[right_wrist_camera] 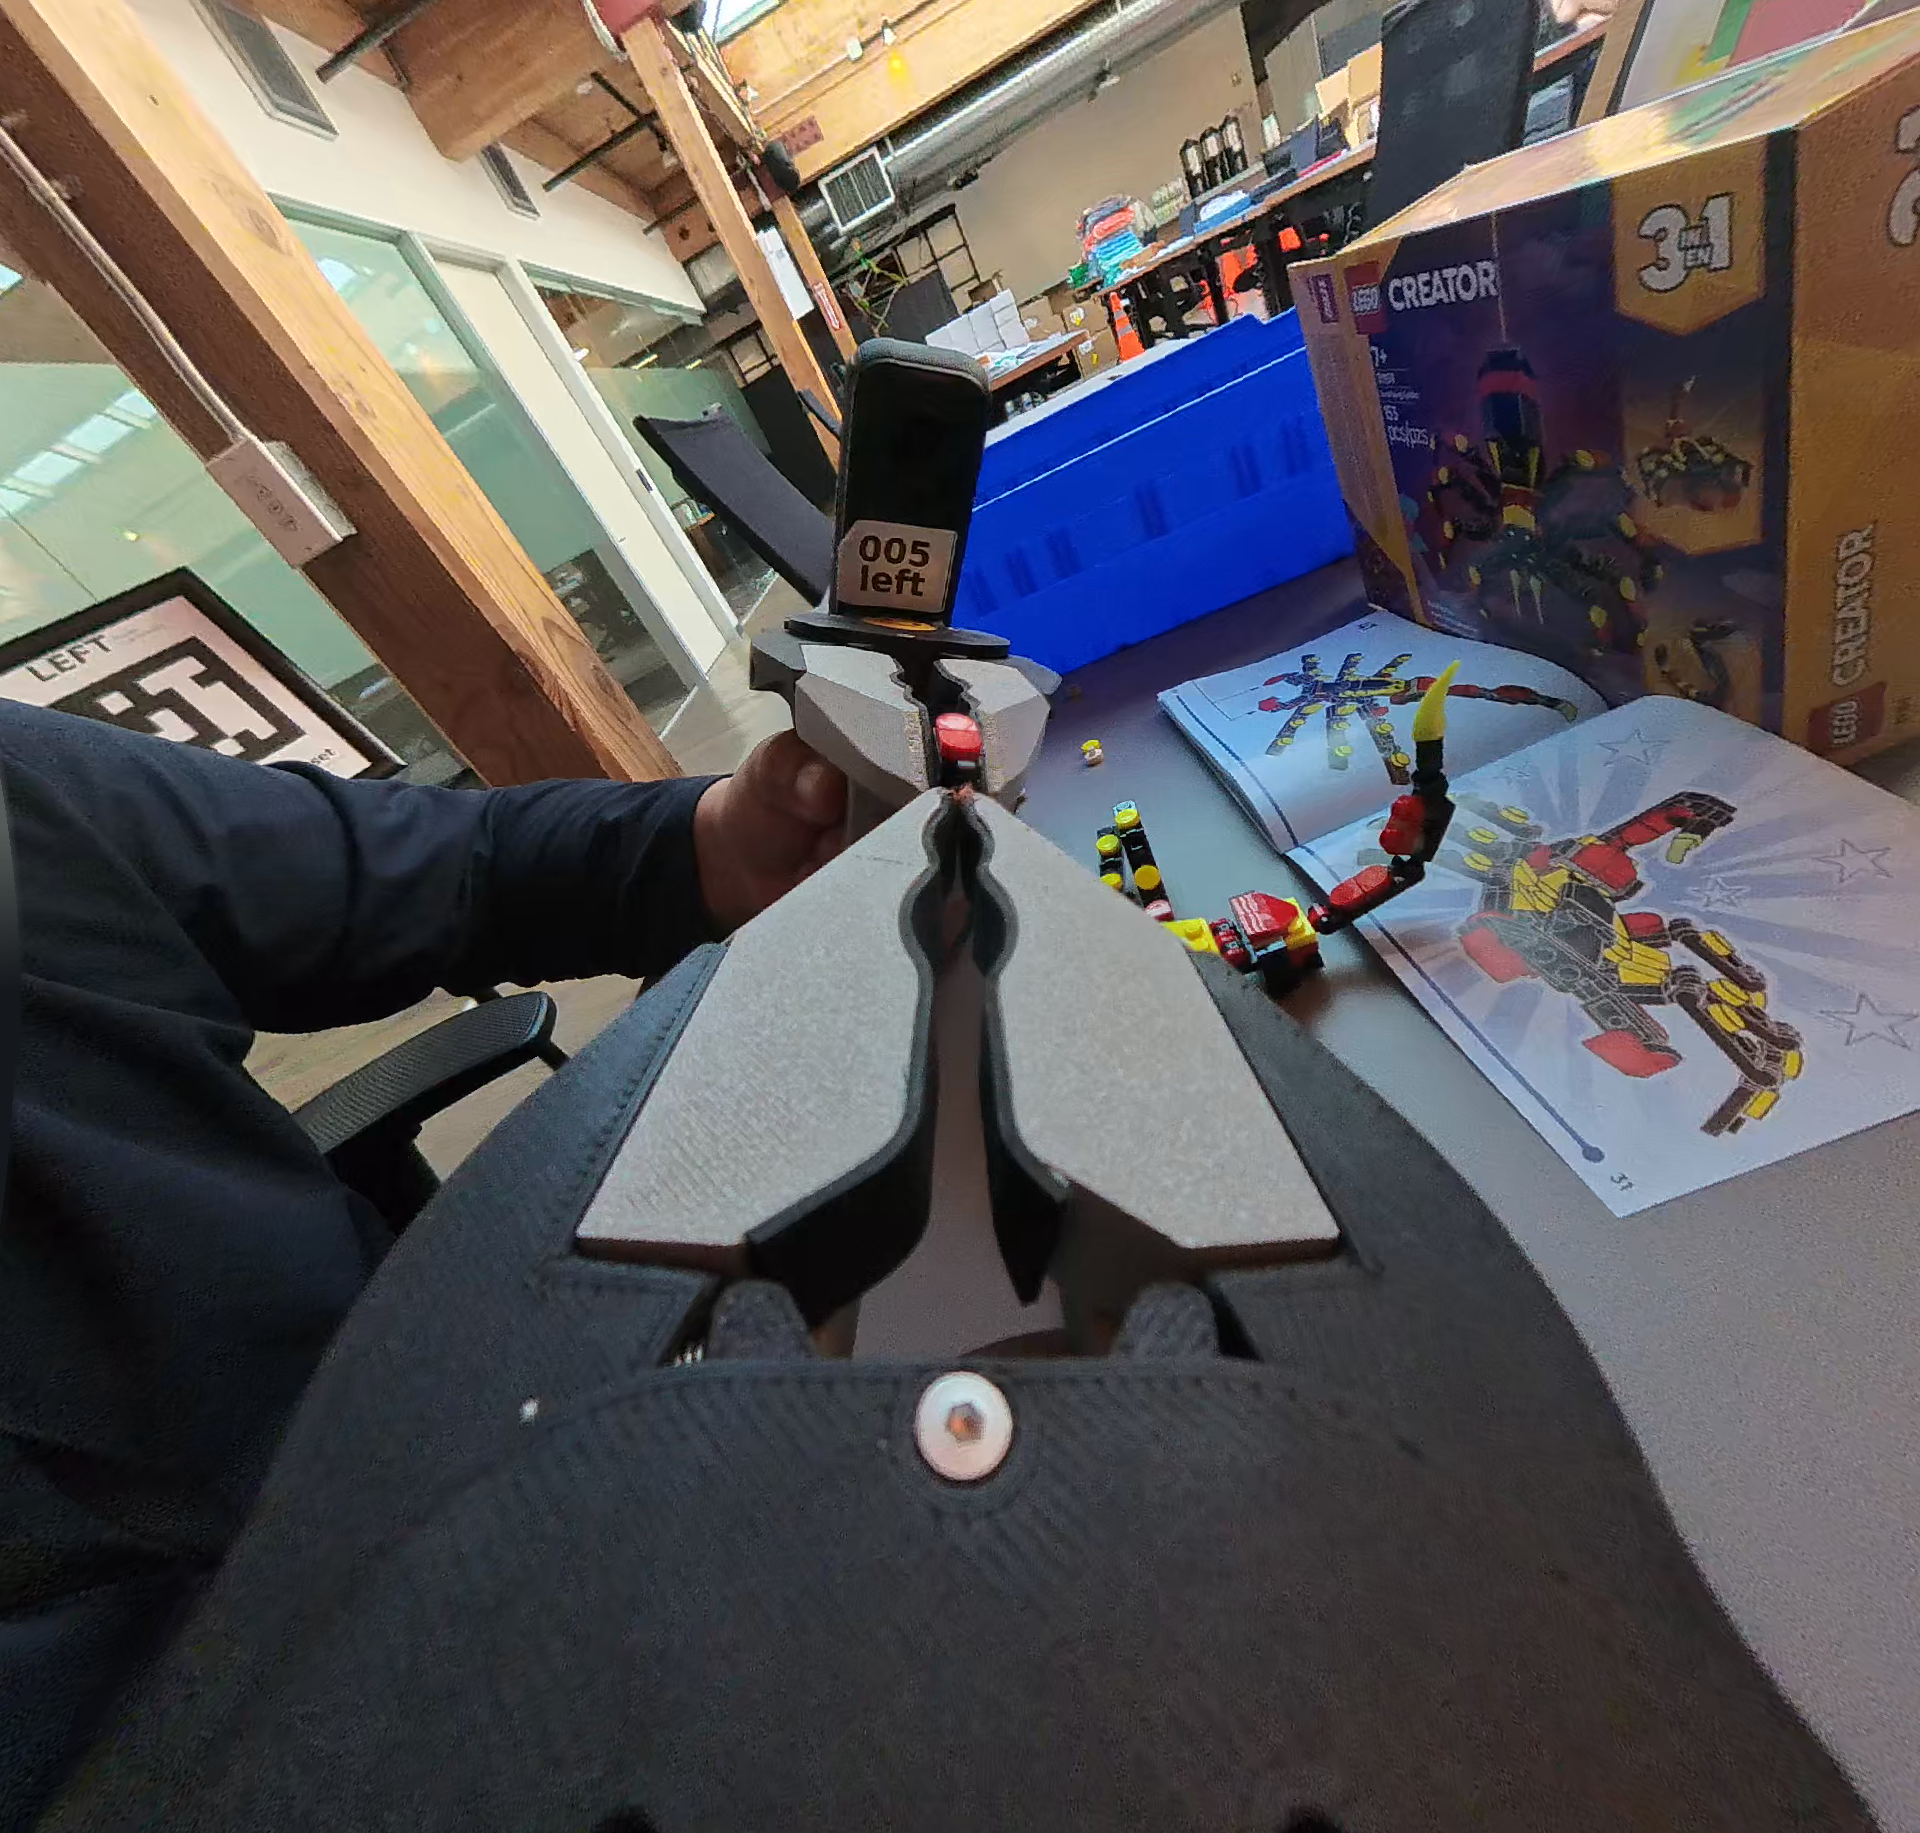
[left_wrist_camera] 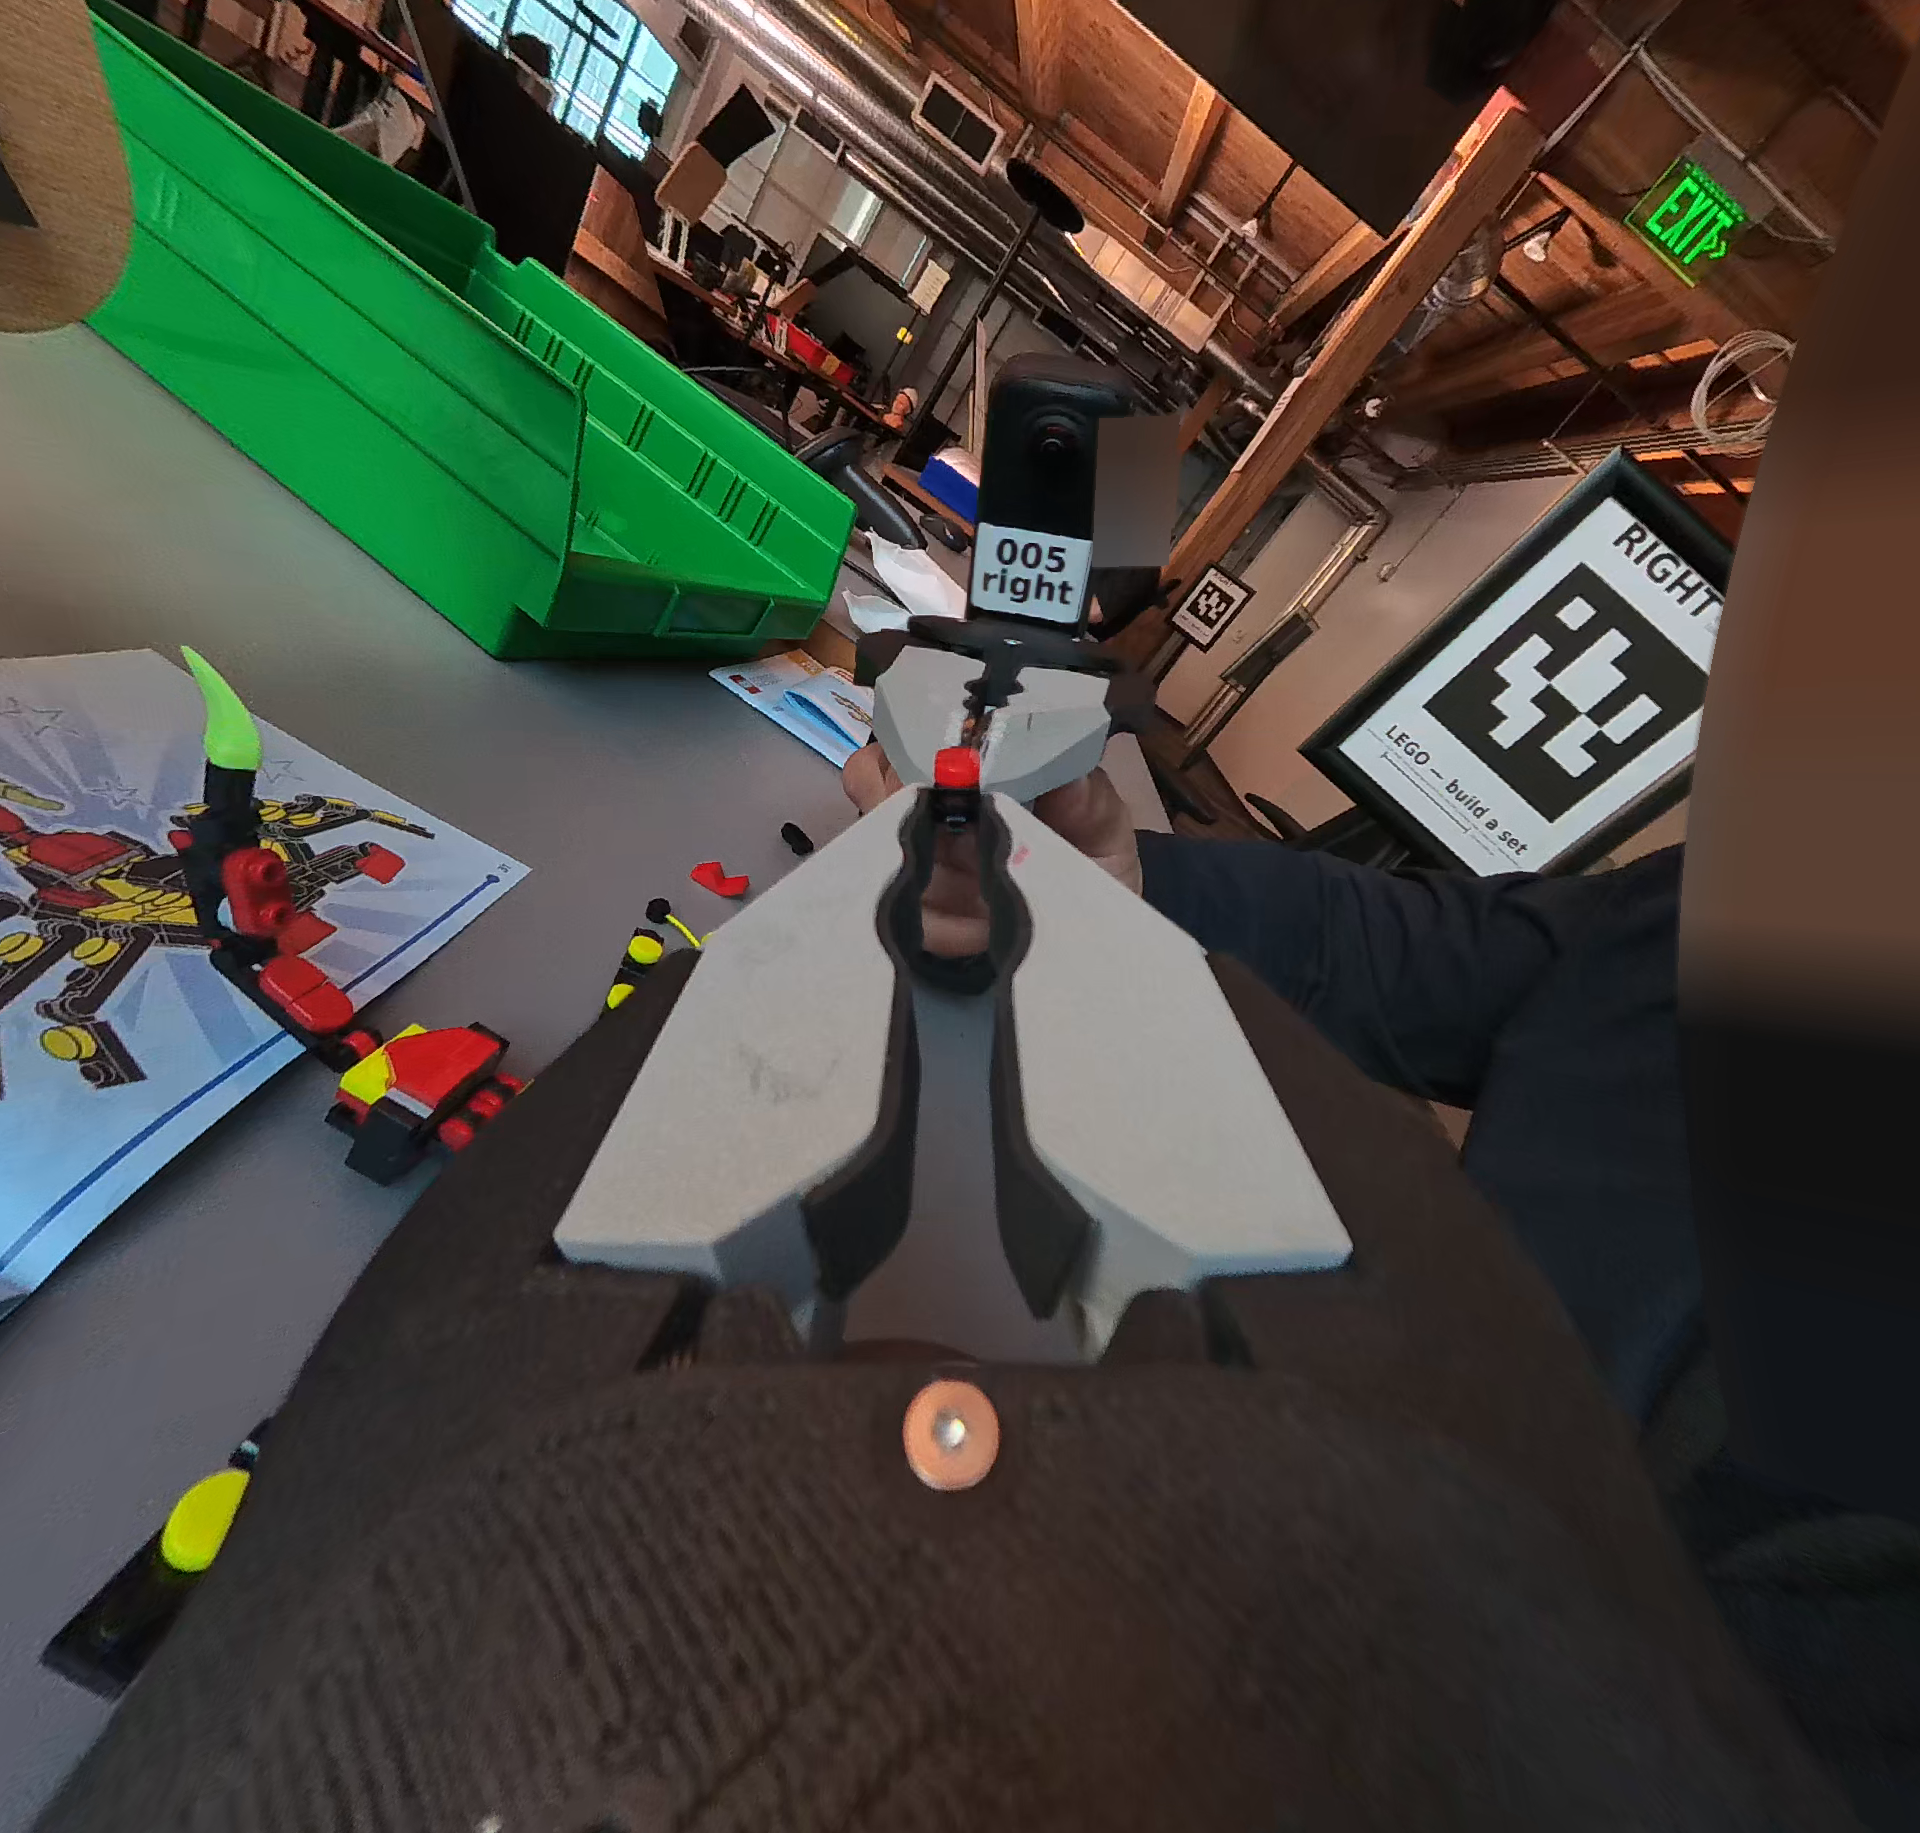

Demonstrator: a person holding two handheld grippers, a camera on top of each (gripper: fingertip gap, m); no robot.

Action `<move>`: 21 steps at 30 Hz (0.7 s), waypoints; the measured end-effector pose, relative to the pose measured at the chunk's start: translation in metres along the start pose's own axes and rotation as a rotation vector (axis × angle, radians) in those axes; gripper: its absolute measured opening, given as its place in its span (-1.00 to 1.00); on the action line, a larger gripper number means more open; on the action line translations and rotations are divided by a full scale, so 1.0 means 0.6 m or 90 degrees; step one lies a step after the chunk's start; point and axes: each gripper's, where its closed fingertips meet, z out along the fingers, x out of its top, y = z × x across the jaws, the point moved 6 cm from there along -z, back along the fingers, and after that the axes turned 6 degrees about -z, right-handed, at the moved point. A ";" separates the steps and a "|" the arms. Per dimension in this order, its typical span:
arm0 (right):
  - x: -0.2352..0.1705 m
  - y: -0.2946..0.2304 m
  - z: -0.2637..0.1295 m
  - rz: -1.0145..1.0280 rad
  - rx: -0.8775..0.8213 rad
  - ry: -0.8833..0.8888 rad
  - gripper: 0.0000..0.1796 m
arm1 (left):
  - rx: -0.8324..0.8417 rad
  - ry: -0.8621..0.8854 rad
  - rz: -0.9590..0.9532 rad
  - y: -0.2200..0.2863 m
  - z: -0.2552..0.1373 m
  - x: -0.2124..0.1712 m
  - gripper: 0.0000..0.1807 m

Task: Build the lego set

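Note:
My left gripper (left_wrist_camera: pixel 951 809) and right gripper (right_wrist_camera: pixel 951 796) meet tip to tip in the air above the grey table (left_wrist_camera: pixel 582 744). The left one is shut on a small red and black lego piece (left_wrist_camera: pixel 956 770), which also shows in the right wrist view (right_wrist_camera: pixel 956 741). The right gripper's jaws are shut, their tips against that piece. A partly built red, yellow and black scorpion body (left_wrist_camera: pixel 426 1087) with a curled tail and lime stinger (left_wrist_camera: pixel 234 827) lies on the open instruction booklet (left_wrist_camera: pixel 104 1108). In the right wrist view, the body (right_wrist_camera: pixel 1262 926) and tail (right_wrist_camera: pixel 1423 796) show too.
A green bin (left_wrist_camera: pixel 416 381) and a blue bin (right_wrist_camera: pixel 1143 495) stand at the back, beside the lego box (right_wrist_camera: pixel 1662 412). Loose pieces lie on the table: a red one (left_wrist_camera: pixel 720 879), a black pin (left_wrist_camera: pixel 795 836), a yellow-black leg (right_wrist_camera: pixel 1127 848). A chair (right_wrist_camera: pixel 436 1066) is below. The grippers are tip to tip, or close to it.

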 end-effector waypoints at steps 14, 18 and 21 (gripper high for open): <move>0.000 0.000 0.004 -0.004 -0.038 -0.005 -1.00 | 0.023 -0.011 0.003 -0.003 -0.003 -0.002 -0.95; -0.004 0.006 0.004 0.025 -0.016 -0.004 -1.00 | 0.028 -0.010 -0.003 -0.006 -0.003 -0.003 -0.95; -0.005 0.005 0.001 -0.039 -0.028 -0.028 -1.00 | 0.025 -0.020 -0.012 -0.007 -0.001 -0.004 -0.95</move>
